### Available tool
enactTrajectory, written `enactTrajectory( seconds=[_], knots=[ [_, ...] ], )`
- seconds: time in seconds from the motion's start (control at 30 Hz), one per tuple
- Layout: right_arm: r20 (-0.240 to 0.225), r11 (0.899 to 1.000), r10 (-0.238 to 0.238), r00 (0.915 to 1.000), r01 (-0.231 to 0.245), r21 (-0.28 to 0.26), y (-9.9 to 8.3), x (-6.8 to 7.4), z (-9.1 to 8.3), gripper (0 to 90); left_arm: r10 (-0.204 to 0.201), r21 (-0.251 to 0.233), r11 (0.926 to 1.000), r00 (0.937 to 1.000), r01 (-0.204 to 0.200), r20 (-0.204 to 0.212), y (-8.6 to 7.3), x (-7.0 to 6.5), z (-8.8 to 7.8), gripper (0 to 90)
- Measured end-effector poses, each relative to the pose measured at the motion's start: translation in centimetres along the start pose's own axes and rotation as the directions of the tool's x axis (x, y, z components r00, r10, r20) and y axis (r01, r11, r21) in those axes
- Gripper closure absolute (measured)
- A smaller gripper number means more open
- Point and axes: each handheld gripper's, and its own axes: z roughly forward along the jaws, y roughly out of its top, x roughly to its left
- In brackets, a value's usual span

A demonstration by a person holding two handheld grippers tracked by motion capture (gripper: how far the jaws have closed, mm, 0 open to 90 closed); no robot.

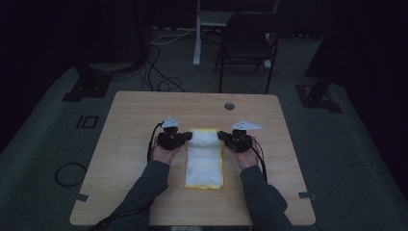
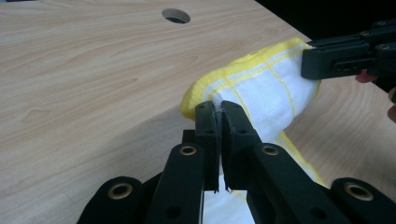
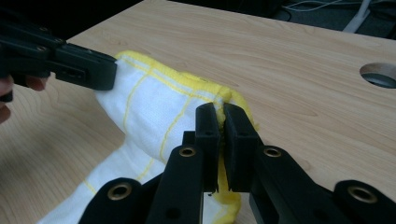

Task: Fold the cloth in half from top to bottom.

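Together, the left claw and right claw were each clamped tight on a far corner of the cloth, lifting that end into a hump. Its near end lay flat on the counter, between the person's forearms.

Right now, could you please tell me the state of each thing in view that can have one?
Left gripper: shut on the cloth's far left corner.
Right gripper: shut on the cloth's far right corner.
Cloth: white with yellow edging, folded into a long strip, far end lifted off the table, near end lying flat.
Table: wooden, with a round hole near its far edge.
Chair: unoccupied, behind the table.
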Motion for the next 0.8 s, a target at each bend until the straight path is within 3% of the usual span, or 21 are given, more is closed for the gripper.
enactTrajectory(
  seconds=[0.33,0.8],
  knots=[
    [-0.030,1.000,-0.009,0.9995,0.008,-0.013,-1.0,1.2,-1.3,85.7,-0.003,-0.007,1.0000,1.0000,0.003,0.008,-1.8,-1.0,-1.0,86.9],
    [-0.069,1.000,0.012,0.9976,-0.012,0.006,-4.0,2.2,-2.4,85.6,-0.028,0.002,0.9996,0.9993,0.028,0.026,-4.5,-2.4,-1.5,86.9]
  ],
)
